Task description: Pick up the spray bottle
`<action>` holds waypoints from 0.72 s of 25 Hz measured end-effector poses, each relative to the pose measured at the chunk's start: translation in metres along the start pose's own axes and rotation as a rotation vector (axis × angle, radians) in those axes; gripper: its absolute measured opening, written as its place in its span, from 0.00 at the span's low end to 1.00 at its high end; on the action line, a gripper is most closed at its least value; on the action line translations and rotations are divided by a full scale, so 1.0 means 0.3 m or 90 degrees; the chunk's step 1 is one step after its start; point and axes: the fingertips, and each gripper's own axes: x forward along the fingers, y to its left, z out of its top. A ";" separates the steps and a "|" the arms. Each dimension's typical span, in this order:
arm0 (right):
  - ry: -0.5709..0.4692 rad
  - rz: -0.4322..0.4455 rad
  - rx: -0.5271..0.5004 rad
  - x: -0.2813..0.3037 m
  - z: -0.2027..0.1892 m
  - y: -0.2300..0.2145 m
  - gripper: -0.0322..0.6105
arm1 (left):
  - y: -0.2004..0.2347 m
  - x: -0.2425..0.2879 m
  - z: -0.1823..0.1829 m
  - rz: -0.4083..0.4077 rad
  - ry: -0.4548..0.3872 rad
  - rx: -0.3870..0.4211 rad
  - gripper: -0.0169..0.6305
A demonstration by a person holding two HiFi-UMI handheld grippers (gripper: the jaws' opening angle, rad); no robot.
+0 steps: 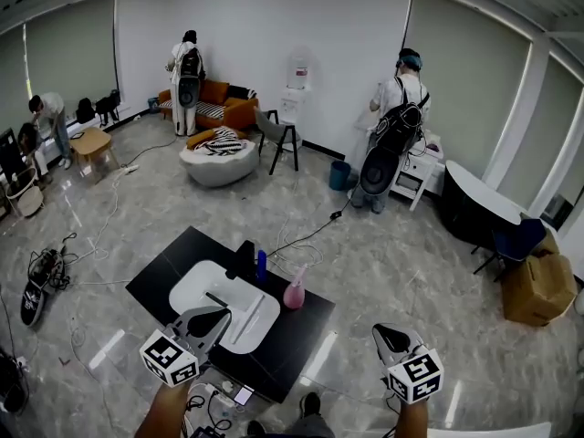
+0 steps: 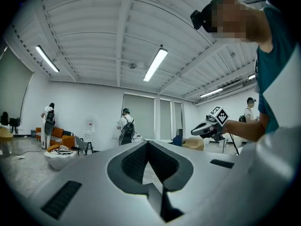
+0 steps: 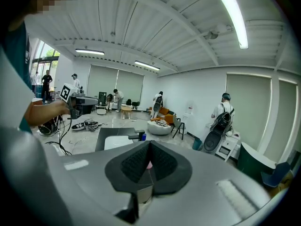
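While right gripper (image 1: 383, 334) hangs shut, spray bottle (image 1: 294, 292) stands ahead — apart

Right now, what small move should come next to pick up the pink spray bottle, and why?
Probably carry the right gripper forward toward the pink spray bottle. The bottle stands upright near the black table's right edge. That gripper is empty, jaws together, over the floor beside the table, and its view looks straight at the bottle.
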 end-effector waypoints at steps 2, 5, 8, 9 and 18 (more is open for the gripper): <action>-0.005 0.026 -0.007 0.065 0.017 -0.004 0.07 | 0.034 -0.012 0.000 0.026 0.002 0.001 0.03; -0.013 0.070 -0.020 0.166 0.041 -0.015 0.07 | 0.077 -0.011 0.008 0.064 0.007 0.000 0.03; -0.018 0.110 -0.031 0.258 0.057 -0.032 0.07 | 0.090 -0.003 0.008 0.092 0.014 0.003 0.03; -0.020 0.121 -0.034 0.286 0.061 -0.038 0.07 | 0.095 0.003 0.004 0.100 0.017 0.004 0.03; -0.019 0.203 -0.054 0.495 0.067 -0.134 0.07 | 0.140 0.107 -0.036 0.165 0.032 -0.008 0.03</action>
